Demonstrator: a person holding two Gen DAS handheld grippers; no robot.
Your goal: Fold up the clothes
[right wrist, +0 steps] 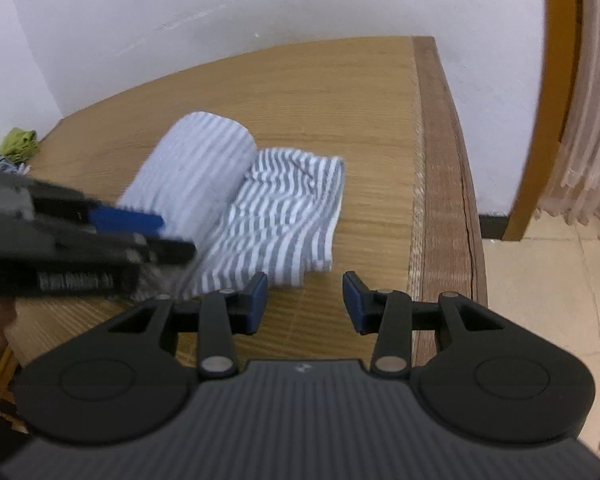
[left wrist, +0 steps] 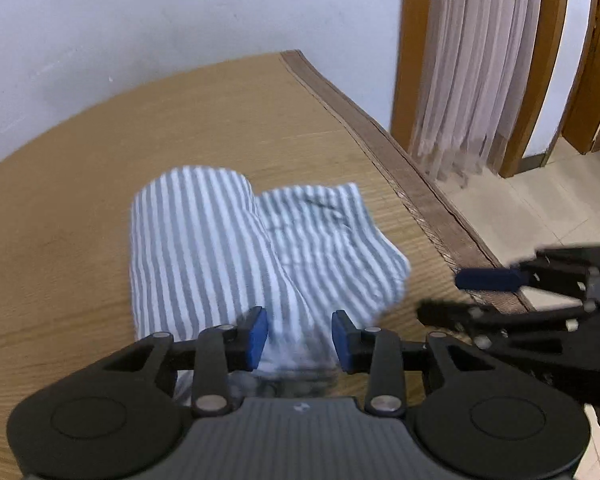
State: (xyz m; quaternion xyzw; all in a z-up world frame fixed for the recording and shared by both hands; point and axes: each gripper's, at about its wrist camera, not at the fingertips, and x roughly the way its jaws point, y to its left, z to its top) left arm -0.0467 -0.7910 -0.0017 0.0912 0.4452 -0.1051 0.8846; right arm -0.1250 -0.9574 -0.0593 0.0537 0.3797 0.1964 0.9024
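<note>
The striped garment point(left wrist: 236, 248) lies partly folded on the woven mat point(left wrist: 80, 240) of a bed, near the edge with the brown cloth border point(left wrist: 380, 140). One half is rolled or doubled into a plump, rounded bundle; the other half lies flatter beside it, rumpled, with loose creases and a corner that flares toward the border.

The fold looks to be in its middle stage — the cloth is gathered into a compact shape but not yet squared off. The left gripper point(left wrist: 300, 338) hangs over the near edge of the garment with its blue pads apart. Cloth shows between them, but the pads do not seem to press on it, though blur there makes this hard to settle. The right gripper point(right wrist: 305, 303) stands released as well, with only bare mat between its pads, just beside the garment's near corner.

The next move calls for a pinch on the flat, rumpled half — probably its near hem — so it can be lifted over the bundle or smoothed against it.

The fabric is soft, thin knit in grey and white stripes and should drape and slip easily. The mat is stiff and finely ribbed. A small heap of other clothes point(right wrist: 14, 150) sits well apart at the far corner.
</note>
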